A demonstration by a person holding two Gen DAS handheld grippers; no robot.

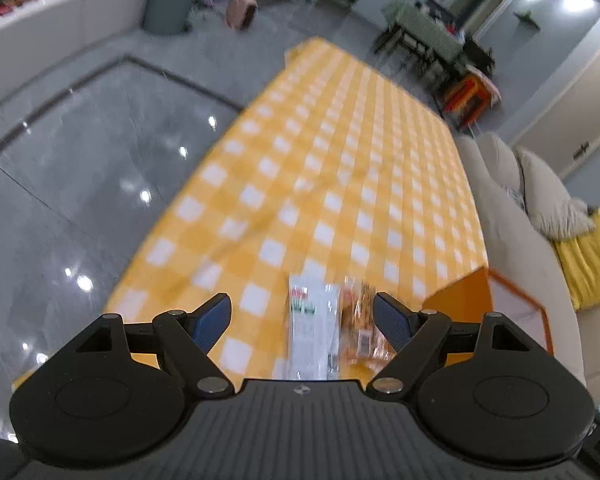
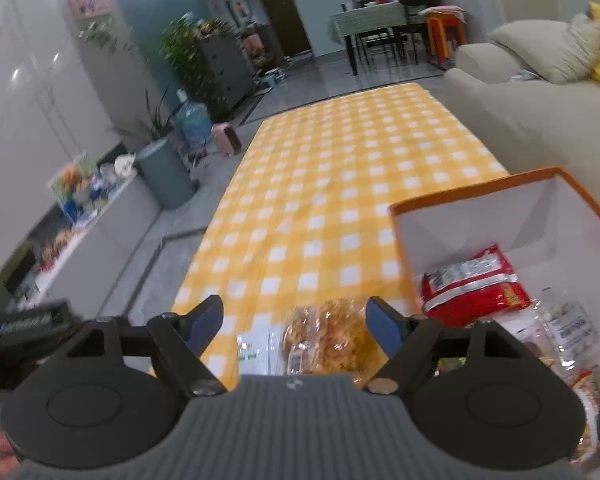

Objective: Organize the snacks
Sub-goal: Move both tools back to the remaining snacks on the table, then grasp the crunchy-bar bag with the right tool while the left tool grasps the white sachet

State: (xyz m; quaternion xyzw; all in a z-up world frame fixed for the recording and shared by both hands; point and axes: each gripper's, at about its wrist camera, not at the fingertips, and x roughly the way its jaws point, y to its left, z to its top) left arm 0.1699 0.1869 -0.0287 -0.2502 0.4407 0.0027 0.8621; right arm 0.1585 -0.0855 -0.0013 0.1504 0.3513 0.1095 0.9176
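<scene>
A white snack packet (image 1: pixel 312 328) and a clear bag of golden-brown snacks (image 1: pixel 360 332) lie side by side on the yellow checked tablecloth (image 1: pixel 340 160). My left gripper (image 1: pixel 302 312) is open above them, holding nothing. In the right wrist view the snack bag (image 2: pixel 328 336) and the white packet (image 2: pixel 256 352) lie between the fingers of my open, empty right gripper (image 2: pixel 294 318). An orange-rimmed white box (image 2: pixel 500 216) stands to the right and holds a red packet (image 2: pixel 476 284) and clear packets (image 2: pixel 568 328). The box also shows in the left wrist view (image 1: pixel 480 296).
A beige sofa (image 2: pixel 532 92) with cushions runs along the table's right side. A grey bin (image 2: pixel 164 176) and a low white cabinet (image 2: pixel 100 236) with more snacks stand on the left. Shiny grey floor (image 1: pixel 80 184) lies left of the table.
</scene>
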